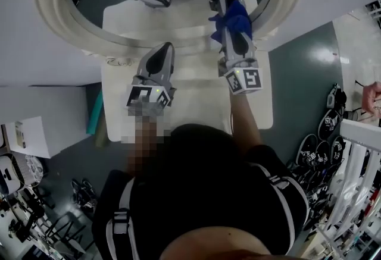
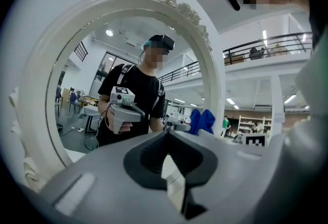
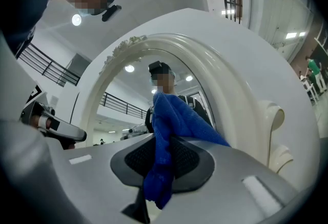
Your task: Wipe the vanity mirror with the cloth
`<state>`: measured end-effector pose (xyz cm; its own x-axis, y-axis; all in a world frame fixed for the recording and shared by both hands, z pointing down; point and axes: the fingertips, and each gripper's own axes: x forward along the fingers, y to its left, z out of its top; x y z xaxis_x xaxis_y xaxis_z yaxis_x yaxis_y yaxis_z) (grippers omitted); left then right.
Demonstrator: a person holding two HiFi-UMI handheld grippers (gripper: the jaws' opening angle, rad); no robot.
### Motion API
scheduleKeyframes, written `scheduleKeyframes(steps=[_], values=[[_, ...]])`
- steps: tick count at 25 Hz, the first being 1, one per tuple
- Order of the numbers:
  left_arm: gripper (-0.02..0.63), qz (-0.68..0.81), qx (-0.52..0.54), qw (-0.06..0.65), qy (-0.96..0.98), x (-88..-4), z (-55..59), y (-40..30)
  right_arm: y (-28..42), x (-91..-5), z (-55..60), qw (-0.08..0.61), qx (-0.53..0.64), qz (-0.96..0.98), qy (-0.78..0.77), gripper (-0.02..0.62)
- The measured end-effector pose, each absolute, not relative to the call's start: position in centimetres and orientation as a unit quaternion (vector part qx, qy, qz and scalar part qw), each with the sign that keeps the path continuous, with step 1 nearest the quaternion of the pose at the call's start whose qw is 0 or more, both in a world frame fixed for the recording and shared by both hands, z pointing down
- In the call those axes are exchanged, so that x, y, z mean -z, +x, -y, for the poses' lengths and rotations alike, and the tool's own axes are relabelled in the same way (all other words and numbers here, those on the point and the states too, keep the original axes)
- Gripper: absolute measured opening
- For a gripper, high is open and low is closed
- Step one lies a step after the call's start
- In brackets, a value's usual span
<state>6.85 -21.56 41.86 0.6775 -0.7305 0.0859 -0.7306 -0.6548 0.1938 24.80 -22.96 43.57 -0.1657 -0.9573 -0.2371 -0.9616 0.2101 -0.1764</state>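
Fingers [image 3: 192, 161] of the right gripper [image 3: 160, 151] were clenched on the blue cloth [image 3: 171, 125], which ran down through the gap between the two dark pads and bunched out above their tips. From the head view, that right gripper [image 1: 231, 15] was stretched forward over the white worktop [image 1: 196, 98], and the cloth [image 1: 239, 19] lay at the lower right of the vanity mirror [image 1: 53, 15], where it seemed to meet its own reflection in the glass (contact looked likely, though the folds covered the exact spot).

The mirror was oval, with a thick white frame [image 3: 230, 79] carrying carved ornament at the top, and it stood at the far end of the worktop.

The left gripper [image 2: 168, 138] had its fingers [image 2: 143, 159] drawn together at the tips, with nothing between them; only a pale sliver of worktop showed behind the pads. In the head view the left gripper [image 1: 165, 49] hung above the worktop, just short of the frame's lower rim and apart from the glass, well to the left of the cloth.

Both grippers and the person in a black top [image 1: 208, 181] were mirrored in the glass [image 2: 128, 89].
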Motion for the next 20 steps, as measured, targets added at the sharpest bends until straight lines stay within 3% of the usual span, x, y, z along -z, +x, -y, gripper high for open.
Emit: scheduleKeyframes(steps=[7, 20], values=[[0.006, 0.425, 0.015, 0.103, 0.899, -41.2, 20.3, 6.7, 23.7, -40.3, 22.7, 0.15, -0.042, -0.795, -0.586, 0.067], [0.006, 0.51, 0.036, 0.11, 0.853, -40.7, 20.6, -7.6, 4.8, -36.7, 26.1, 0.124, -0.1, -0.87, -0.468, 0.067]])
